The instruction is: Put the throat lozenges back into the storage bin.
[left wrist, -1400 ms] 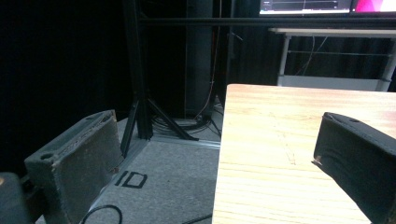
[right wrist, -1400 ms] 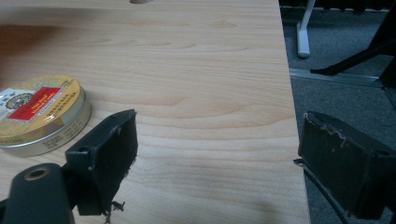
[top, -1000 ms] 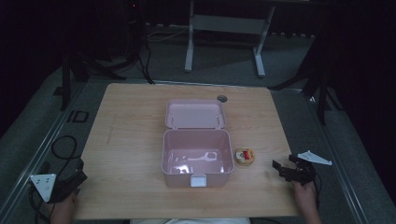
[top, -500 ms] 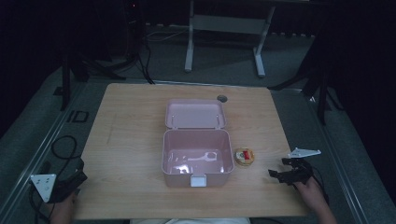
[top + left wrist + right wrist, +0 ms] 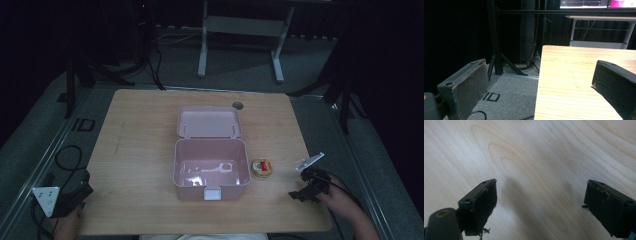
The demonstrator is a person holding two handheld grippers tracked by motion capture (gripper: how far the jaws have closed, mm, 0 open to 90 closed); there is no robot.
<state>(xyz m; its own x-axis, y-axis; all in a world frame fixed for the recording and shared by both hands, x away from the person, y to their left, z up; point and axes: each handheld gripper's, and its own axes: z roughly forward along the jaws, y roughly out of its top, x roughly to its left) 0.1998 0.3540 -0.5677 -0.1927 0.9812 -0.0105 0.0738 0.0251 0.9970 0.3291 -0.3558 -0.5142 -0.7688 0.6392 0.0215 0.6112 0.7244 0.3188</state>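
Observation:
An open pink box (image 5: 212,170) sits mid-table, its lid (image 5: 209,122) laid back behind it. A pale spoon-like piece (image 5: 216,167) lies inside. A small round tin (image 5: 261,167) with a red mark rests just right of the box. My right gripper (image 5: 300,194) is low over the table's front right, right of the tin and pointed left, open with bare wood (image 5: 539,185) between its jaws. My left gripper (image 5: 82,194) hangs at the table's front left edge, open, nothing in it; its view looks along the table's left edge (image 5: 539,82).
A round cable hole (image 5: 238,105) marks the table's far edge behind the lid. A desk frame (image 5: 240,45) stands beyond the table. Black cable (image 5: 67,160) loops on the floor at the left, beside a metal stand (image 5: 496,50).
My right gripper has dropped toward the table's front right and tipped down and to the left. The left gripper and the box have stayed put.

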